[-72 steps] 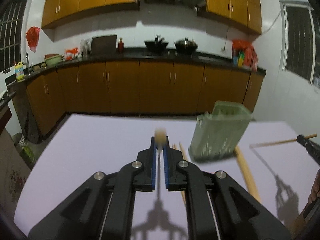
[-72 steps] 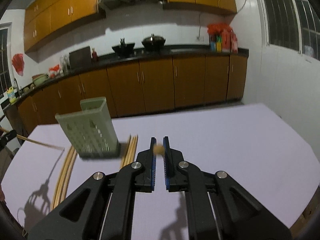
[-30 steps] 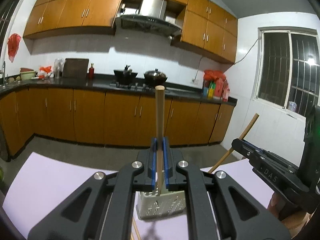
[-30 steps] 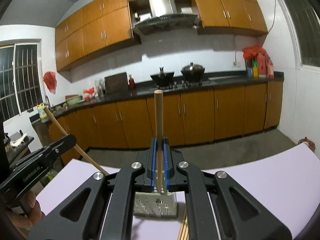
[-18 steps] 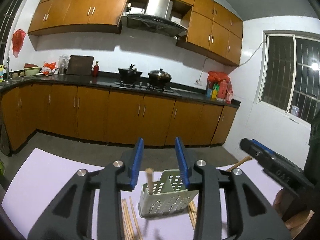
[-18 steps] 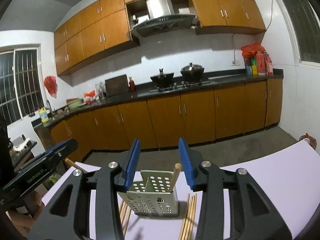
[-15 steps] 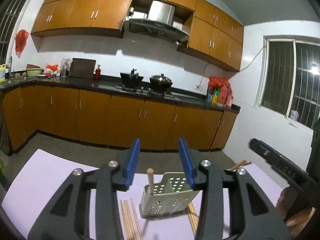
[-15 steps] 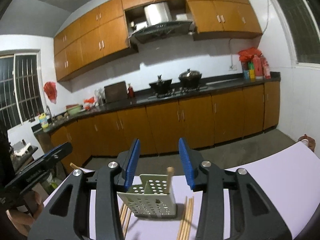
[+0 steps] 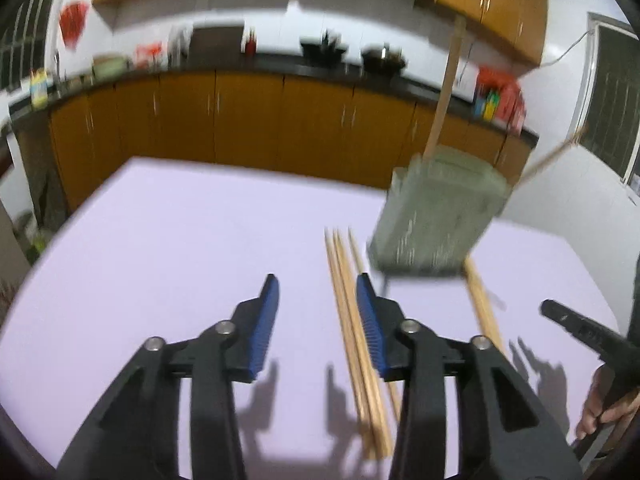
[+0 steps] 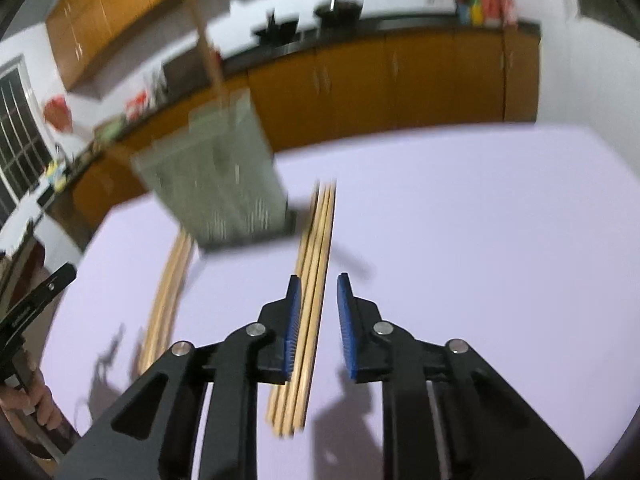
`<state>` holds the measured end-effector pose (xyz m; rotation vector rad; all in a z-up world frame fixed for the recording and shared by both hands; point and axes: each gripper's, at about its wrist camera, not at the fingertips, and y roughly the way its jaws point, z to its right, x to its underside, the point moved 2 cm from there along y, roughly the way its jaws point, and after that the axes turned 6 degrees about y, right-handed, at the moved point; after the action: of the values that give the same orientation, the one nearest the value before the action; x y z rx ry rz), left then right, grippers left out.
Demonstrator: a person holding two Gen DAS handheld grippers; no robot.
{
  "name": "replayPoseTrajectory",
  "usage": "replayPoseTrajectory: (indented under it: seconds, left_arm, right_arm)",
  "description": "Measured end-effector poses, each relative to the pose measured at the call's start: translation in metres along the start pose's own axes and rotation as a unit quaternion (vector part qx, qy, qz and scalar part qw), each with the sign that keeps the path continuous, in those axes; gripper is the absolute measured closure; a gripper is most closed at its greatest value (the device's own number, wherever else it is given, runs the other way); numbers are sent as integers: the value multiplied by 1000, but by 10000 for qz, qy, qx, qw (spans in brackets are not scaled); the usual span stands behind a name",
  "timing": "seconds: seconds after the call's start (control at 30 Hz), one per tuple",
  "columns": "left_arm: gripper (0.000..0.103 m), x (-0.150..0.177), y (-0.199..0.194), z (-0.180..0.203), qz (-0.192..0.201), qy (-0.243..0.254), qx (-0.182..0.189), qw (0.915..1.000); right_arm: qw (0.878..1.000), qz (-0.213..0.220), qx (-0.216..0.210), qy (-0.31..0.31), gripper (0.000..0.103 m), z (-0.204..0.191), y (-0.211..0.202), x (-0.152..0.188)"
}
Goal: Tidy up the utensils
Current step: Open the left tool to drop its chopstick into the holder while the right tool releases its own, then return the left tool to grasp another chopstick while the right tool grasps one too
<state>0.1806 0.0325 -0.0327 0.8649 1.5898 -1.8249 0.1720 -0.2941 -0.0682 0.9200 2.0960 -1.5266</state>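
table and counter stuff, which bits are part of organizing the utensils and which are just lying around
Part of the job:
- green utensil holder
- chopstick standing in it
- chopsticks lying by the left hand-held gripper
- chopsticks between the fingers of the right hand-held gripper
- third bundle

Just lying about:
- pots on the stove
- red bags
- yellow bottle

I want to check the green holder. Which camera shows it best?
Left wrist view: the green holder is less blurred, with two chopsticks standing in it. Right wrist view shows it heavily smeared.
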Motion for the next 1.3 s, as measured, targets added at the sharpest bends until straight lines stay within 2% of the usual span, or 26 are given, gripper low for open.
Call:
replayPoseTrajectory:
  seconds: [0.13, 0.3, 0.43, 0.67, 0.73, 0.8, 0.9, 1.03, 1.3]
  left_arm:
    - [71, 28, 16, 4, -377, 27, 161, 9992]
    - [71, 46, 28, 8, -574, 89, 254, 9980]
    - [71, 48, 31, 12, -689, 97, 271, 9972]
    - [72, 53, 42, 19, -817, 151, 321, 9960]
    - [73, 54, 43, 19, -848, 183, 338, 9957]
    - [76, 55, 45, 21, -884, 217, 363, 9952]
    - [80, 58, 47, 24, -930, 274, 405, 9945]
    - [86, 61, 52, 28, -1050, 406, 338, 9931]
    - [87, 61, 56, 28, -1098, 546, 106, 9924]
  right_arm:
    - [9993, -349, 27, -90, 88, -5, 22, 21]
    - [9986, -510, 64, -154, 88, -14, 36, 27]
    - [9987, -408, 226, -208, 90, -11, 38, 29]
    - [9984, -440, 243, -244, 90, -6, 37, 32]
    - [9982, -417, 295, -310, 91, -6, 37, 33]
    - [9972, -327, 585, -339, 95, -3, 36, 32]
    - [9976, -275, 627, -55, 95, 9, 32, 29]
    - [9975, -270, 644, -108, 95, 12, 31, 29]
    - [9970, -253, 705, -190, 95, 12, 31, 30]
